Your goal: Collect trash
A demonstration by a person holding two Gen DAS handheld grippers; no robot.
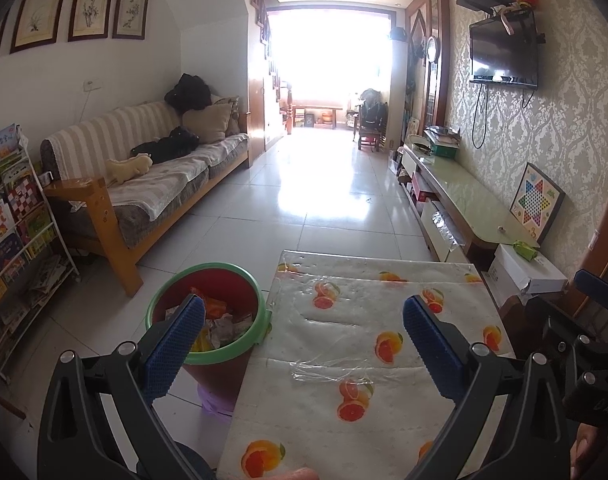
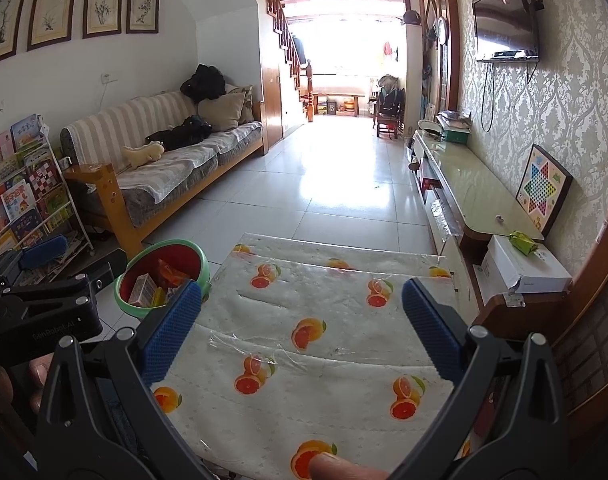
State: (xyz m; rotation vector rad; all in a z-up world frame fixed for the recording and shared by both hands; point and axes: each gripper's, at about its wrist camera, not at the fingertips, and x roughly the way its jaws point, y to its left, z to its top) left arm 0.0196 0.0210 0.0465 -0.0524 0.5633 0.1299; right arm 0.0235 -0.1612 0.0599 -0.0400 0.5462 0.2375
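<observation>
A red trash bin with a green rim (image 1: 247, 336) stands on the floor at the table's left edge, holding crumpled paper, orange wrappers and a small carton; it also shows in the right wrist view (image 2: 121, 300). My left gripper (image 1: 304, 320) is open and empty, above the table's left side beside the bin. My right gripper (image 2: 301, 304) is open and empty over the table (image 2: 324, 312), which wears an orange-print cloth under clear plastic. A green wrapper (image 2: 523, 242) lies on a white box at the right.
A wooden sofa (image 1: 151, 184) runs along the left wall, with a book rack (image 1: 15, 240) nearer me. A glass-topped TV cabinet (image 1: 464, 196) lines the right wall, with a white box (image 1: 532, 272) by its near end. Tiled floor (image 1: 324, 200) stretches ahead.
</observation>
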